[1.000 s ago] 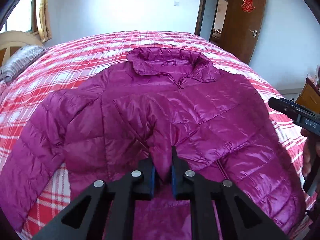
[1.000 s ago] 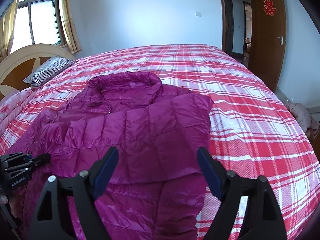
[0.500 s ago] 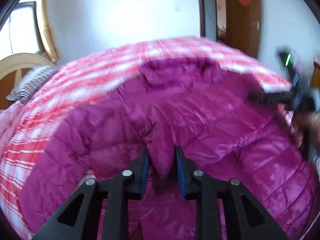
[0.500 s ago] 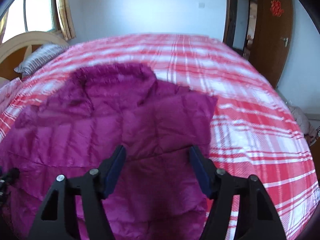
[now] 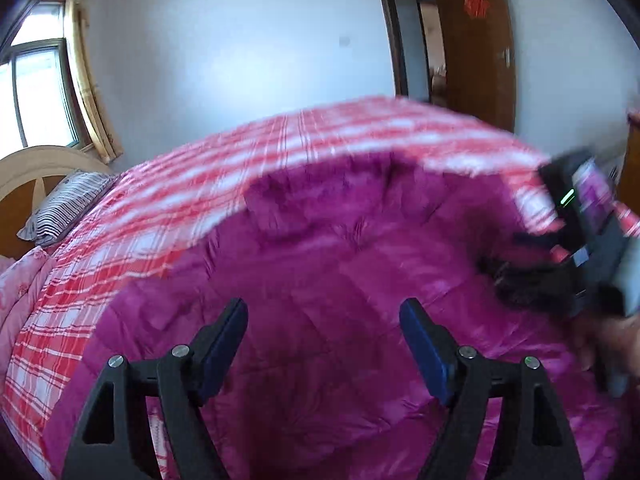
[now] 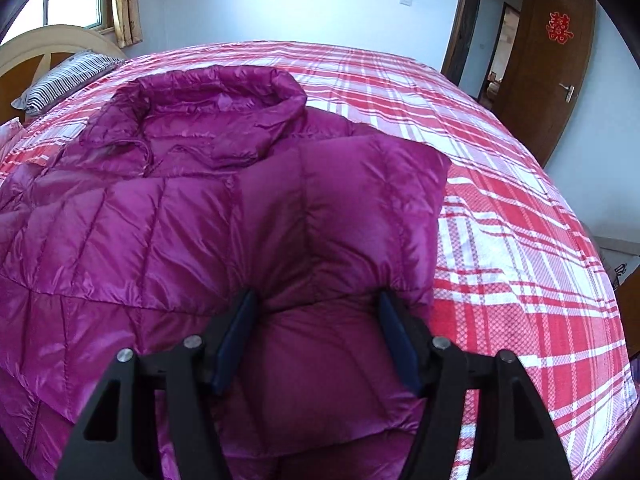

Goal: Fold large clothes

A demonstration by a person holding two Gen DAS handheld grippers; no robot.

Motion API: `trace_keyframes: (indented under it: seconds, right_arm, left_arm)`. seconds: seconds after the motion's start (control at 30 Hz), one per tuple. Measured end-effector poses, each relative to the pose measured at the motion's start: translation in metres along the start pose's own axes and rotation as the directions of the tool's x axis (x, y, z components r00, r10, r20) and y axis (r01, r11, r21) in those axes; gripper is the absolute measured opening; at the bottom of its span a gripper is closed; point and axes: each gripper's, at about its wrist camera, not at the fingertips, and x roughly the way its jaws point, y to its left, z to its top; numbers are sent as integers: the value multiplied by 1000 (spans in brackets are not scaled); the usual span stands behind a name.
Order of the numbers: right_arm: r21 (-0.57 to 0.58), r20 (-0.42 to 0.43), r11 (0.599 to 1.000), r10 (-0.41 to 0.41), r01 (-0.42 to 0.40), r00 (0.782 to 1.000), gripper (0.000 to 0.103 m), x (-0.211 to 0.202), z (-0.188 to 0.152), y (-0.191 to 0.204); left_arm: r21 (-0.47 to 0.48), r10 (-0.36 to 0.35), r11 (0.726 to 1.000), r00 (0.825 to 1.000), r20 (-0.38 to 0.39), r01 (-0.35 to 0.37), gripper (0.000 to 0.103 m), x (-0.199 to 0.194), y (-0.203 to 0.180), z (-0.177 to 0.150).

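A magenta quilted puffer jacket (image 6: 192, 220) lies flat on the bed, collar toward the far side, both sleeves folded in over the body. It also shows, blurred, in the left wrist view (image 5: 344, 288). My left gripper (image 5: 324, 344) is open and empty above the jacket's middle. My right gripper (image 6: 316, 340) is open, pressed down on the jacket's right folded edge, with padded fabric bulging between the jaws. The right gripper's body (image 5: 588, 248) shows blurred at the right of the left wrist view.
The bed has a red and white plaid cover (image 6: 500, 208). A striped pillow (image 6: 68, 80) and a wooden headboard (image 6: 44, 44) are at the far left. A brown door (image 6: 552, 68) stands open at the far right. A window (image 5: 36, 92) is at the left.
My left gripper let go of the folded sleeve, opened wide and swung over the jacket. My right gripper narrowed its jaws and lowered onto the jacket's right edge.
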Motion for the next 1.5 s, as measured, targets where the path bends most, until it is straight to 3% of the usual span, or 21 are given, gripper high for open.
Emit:
trace_keyframes:
  seconds: [0.1,0.27,0.33,0.43,0.57,0.63,0.8,1.2,1.3,1.5]
  right_arm:
    - [4,5,1000,5,-5,1000,68,-1,-1,-1]
    - [47,-3,996,74,-74,997,68,-16,5,-11]
    - [134,82,983,115,-125,990,68,-38,14,-26]
    - [189,148,975,86,-114,985,68,-57,36,-40]
    - [139,107,989,35,-50,994,67,-32,55,-33]
    - [138,78,990,23,-33,997,60,-10,59,-34]
    - [180,6,983,28,-29,1000,60,31,46,-44]
    - [159,-8,987,-2,3,1000,63,34,39,-37]
    - [145,-22,989,-36,39,999,62,19,45,-31]
    - [109,64,990,87,-94,994,62,-43,35,10]
  left_arm:
    - [38,71,997,993,-98,-68,79,39,-4,-17]
    - [-12,14,1000,988,-151,-16,83,60,6,-26]
    - [-23,5,1000,988,-154,-9,84,63,9,-28]
    - [-49,-8,999,987,-158,0,87,64,12,-29]
    - [-70,-22,997,987,-159,11,89,64,14,-29]
    - [-73,-24,997,987,-157,12,89,65,14,-29]
    - [-83,-33,996,987,-156,20,90,66,15,-30]
    - [-95,-26,995,987,-161,11,94,69,17,-32]
    - [-101,-29,995,987,-160,13,94,69,18,-32]
    - [-103,-30,995,987,-159,14,95,69,19,-32]
